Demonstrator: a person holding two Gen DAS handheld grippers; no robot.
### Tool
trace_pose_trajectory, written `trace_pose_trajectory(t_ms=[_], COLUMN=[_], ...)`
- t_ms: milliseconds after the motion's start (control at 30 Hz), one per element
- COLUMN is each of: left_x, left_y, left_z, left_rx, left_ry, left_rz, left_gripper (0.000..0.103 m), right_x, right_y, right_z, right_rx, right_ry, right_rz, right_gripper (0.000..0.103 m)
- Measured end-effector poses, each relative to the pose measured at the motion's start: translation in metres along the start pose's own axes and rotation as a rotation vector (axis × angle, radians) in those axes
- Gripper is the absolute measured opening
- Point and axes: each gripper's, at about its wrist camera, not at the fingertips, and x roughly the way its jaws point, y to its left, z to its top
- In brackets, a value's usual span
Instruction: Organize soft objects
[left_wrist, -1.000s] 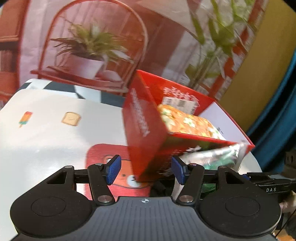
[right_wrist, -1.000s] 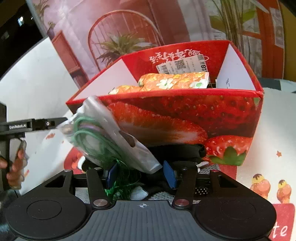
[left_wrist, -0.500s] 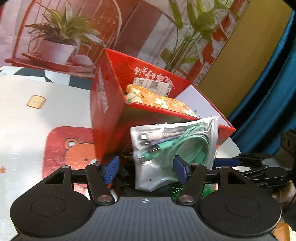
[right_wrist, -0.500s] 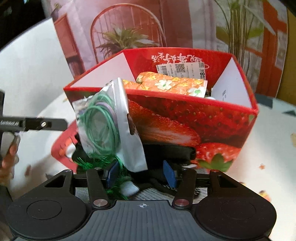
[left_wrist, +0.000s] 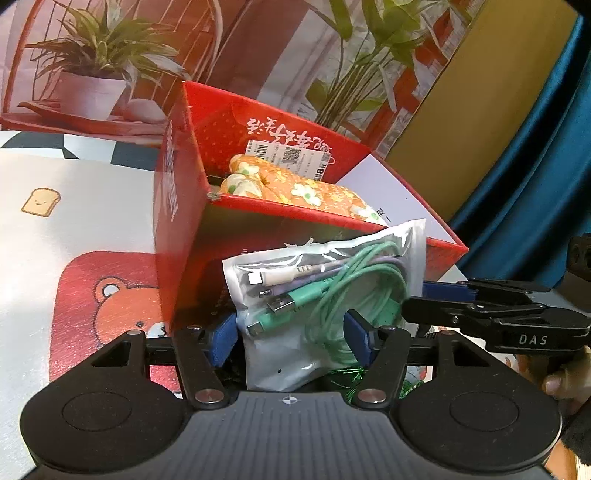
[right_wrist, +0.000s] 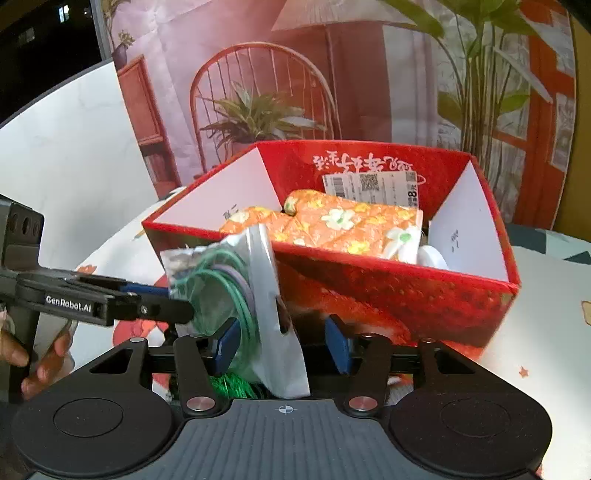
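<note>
The bag (left_wrist: 317, 317) stood upright at lower centre of the left view, against the near wall of the box (left_wrist: 177, 221). Its top corner reached the rim. Half a second before, it had sat a little further right and looked smaller. In the right view it had dropped lower in frame and showed nearly edge-on. It was clear plastic, creased and glinting, with coiled green and purple cables (left_wrist: 354, 280) inside and their plugs pointing left.

The left gripper (left_wrist: 290, 338) had its jaws spread, the bag's width between the pads. The right gripper (right_wrist: 282, 345) was spread too, its left pad beside the bag and its right pad apart from it.

A flowered orange cloth (left_wrist: 295, 188) lay in the red box, which stood on a mat (left_wrist: 92, 221).
</note>
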Motion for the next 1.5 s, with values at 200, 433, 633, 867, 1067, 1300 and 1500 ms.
trace_pose_trajectory(t_ms=[200,433,633,867,1067,1300,1500], left_x=[-0.013,-0.051,-0.064,-0.029,0.018,0.066,0.088], left_y=[-0.007,-0.026,-0.047,-0.057,-0.056,-0.047,-0.045], left_z=[0.002,0.029,0.068,0.112,0.122,0.111,0.100], left_rx=[0.004,0.041,0.078,0.102,0.091,0.076,0.097], left_ry=[-0.029,-0.140,-0.216,-0.171,-0.050,0.110,0.196], left_rz=[-0.007,-0.016,-0.009,0.074,0.143,0.191,0.200], left_gripper=[0.050,0.045,0.045,0.045,0.046,0.047,0.047], right_x=[-0.002,-0.025,-0.045,-0.030,0.008,0.044,0.064], right_y=[0.006,0.002,-0.003,-0.028,-0.056,-0.076,-0.069], right_z=[-0.002,0.012,0.046,0.092,0.099,0.084,0.078], right_rx=[0.007,0.064,0.072,0.100,0.147,0.196,0.165], right_ry=[-0.018,-0.089,-0.175,-0.188,-0.097,0.044,0.123], right_rz=[0.025,0.071,0.097,0.064,0.017,-0.063,-0.064], right_gripper=[0.010,0.010,0.010,0.010,0.010,0.010,0.009])
